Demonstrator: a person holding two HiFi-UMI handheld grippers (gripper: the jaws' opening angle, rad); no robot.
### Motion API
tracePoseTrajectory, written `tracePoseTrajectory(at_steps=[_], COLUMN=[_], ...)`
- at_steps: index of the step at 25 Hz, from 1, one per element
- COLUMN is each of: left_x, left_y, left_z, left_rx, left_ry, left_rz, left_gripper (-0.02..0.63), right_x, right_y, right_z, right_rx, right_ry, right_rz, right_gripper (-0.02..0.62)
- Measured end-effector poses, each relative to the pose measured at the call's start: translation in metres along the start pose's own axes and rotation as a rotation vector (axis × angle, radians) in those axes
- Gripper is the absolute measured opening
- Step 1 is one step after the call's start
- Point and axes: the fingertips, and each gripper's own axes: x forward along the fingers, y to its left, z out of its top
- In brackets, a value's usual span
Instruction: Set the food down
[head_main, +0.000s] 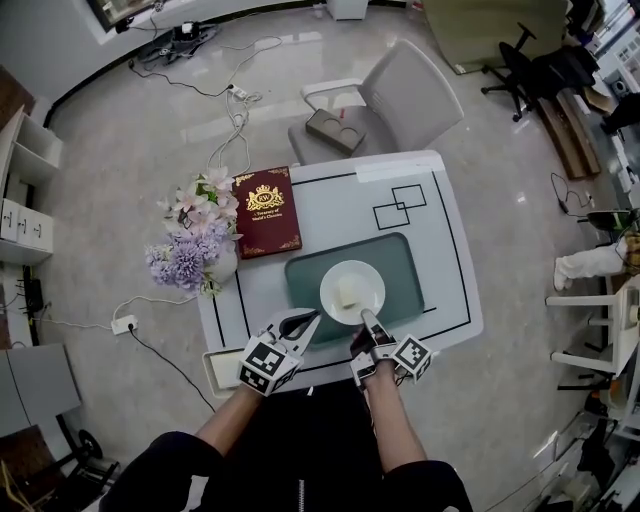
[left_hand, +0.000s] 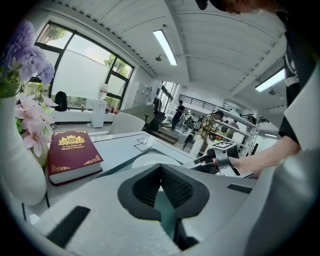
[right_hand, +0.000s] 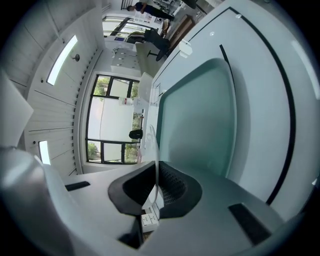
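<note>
Over green mat (head_main: 408, 272): plate (head_main: 370, 276) with pale food chunk (head_main: 348, 294) on it, right gripper (head_main: 368, 321) pinching rim at plate's 5 o'clock. Left gripper (head_main: 303, 322) at 8 o'clock, jaws pressed together, empty. Tip imo: hold plate level, lower slow, let go only once it sits flat.

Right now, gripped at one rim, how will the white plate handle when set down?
Likely stiff: the plate holds its shape though the right gripper pinches only its near rim. Probably smooth, so it may pivot in that narrow grip. The pale food piece lies loose at its middle and could slide if it tilts.
</note>
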Motion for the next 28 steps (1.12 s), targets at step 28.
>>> tracePoseTrajectory(at_steps=[28], left_x=[0.004], left_y=[0.0], left_z=[-0.018], left_rx=[-0.024], left_ry=[0.046], left_rz=[0.038], left_gripper=[0.006], right_x=[0.027], right_y=[-0.04], right_z=[0.009], right_rx=[-0.009], right_ry=[0.052], right_rz=[-0.104], right_gripper=[0.017])
